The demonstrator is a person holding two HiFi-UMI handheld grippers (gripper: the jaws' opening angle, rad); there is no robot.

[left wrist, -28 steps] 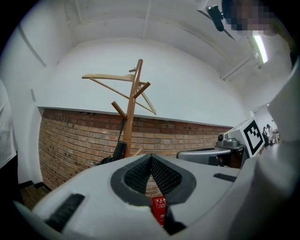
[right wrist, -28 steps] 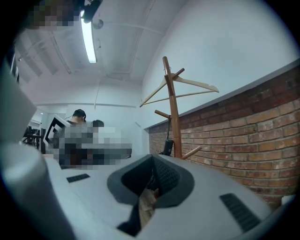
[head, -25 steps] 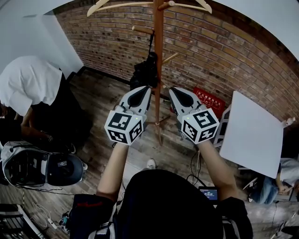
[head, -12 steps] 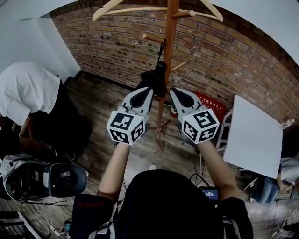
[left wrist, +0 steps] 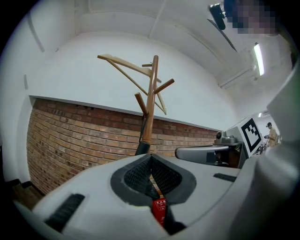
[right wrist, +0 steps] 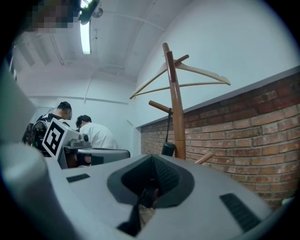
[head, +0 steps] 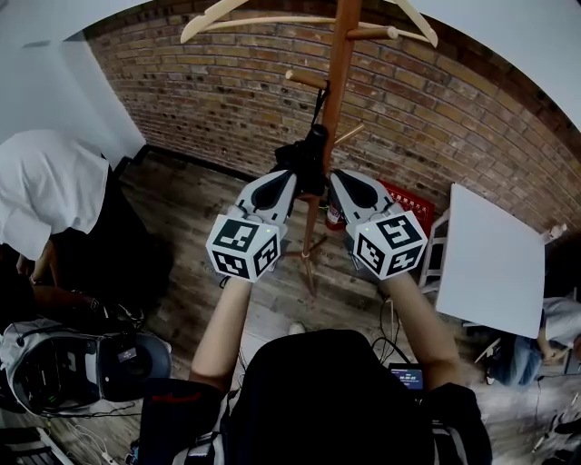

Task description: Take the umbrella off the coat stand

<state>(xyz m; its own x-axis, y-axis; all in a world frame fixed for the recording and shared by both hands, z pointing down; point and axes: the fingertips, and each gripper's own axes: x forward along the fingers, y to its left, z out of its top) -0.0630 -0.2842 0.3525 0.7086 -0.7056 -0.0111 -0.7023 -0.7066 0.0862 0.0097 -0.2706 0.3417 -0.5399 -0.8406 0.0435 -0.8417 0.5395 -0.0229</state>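
A wooden coat stand (head: 338, 82) rises in front of the brick wall, with a wooden hanger (head: 272, 18) across its top. A folded black umbrella (head: 305, 156) hangs by its strap from a peg, close against the pole. My left gripper (head: 285, 178) points at the umbrella from the left with its jaws shut and empty. My right gripper (head: 339, 178) is level with it on the right of the pole, also shut and empty. The left gripper view shows the stand (left wrist: 150, 101) and the umbrella top (left wrist: 142, 148) just past my jaws. The right gripper view shows the umbrella (right wrist: 168, 148) beside the pole (right wrist: 176, 110).
A person in a white shirt (head: 50, 186) bends over at the left, with a helmet-like device (head: 68, 363) on the floor below. A white board (head: 495, 263) leans at the right, and a red box (head: 406, 195) sits by the brick wall (head: 209, 91).
Both grippers have moved forward toward the coat stand side by side. The stand and umbrella now appear nearer and further right in the head view. Both sets of jaws stay shut.
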